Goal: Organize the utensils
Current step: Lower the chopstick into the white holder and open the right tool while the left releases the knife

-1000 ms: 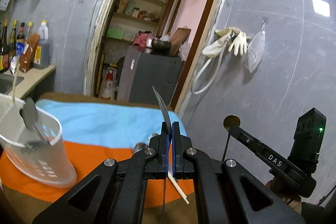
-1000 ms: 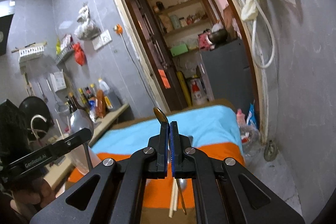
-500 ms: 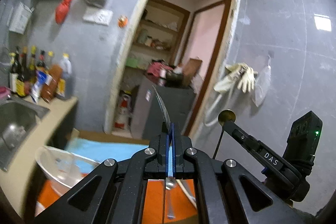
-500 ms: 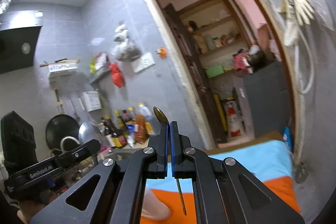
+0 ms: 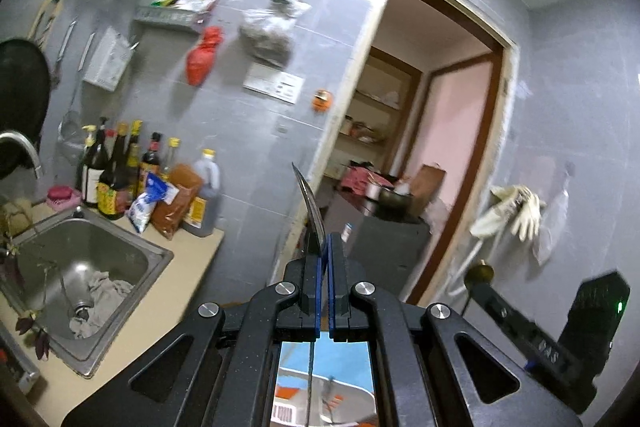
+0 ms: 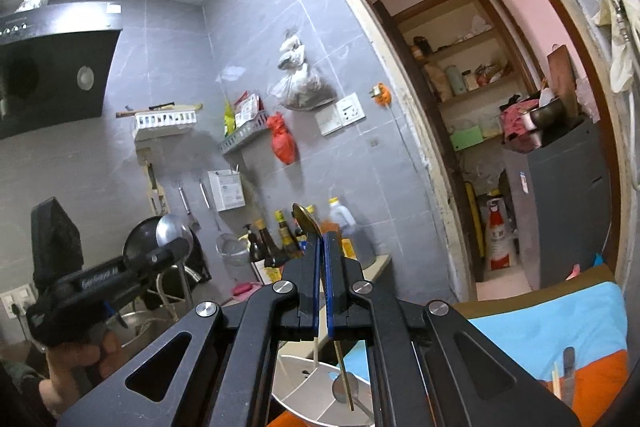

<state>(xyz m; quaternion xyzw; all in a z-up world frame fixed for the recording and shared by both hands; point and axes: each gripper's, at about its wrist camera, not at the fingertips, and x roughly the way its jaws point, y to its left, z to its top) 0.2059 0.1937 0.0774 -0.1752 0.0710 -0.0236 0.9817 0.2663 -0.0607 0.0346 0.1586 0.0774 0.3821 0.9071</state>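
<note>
Steel spoon (image 5: 310,211) and brass spoon (image 6: 306,221) stand upright in clamped left and right jaws, the white holder (image 6: 308,393) lying directly below both.

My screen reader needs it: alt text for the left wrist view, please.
The left gripper, jaws shut, holds a silver spoon upright before a grey tiled wall. A steel sink and dark sauce bottles sit left, an open doorway right.

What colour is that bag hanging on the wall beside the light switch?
Red. The hanging bag shows most sharply in the right wrist view, left of the switch plate.
</note>
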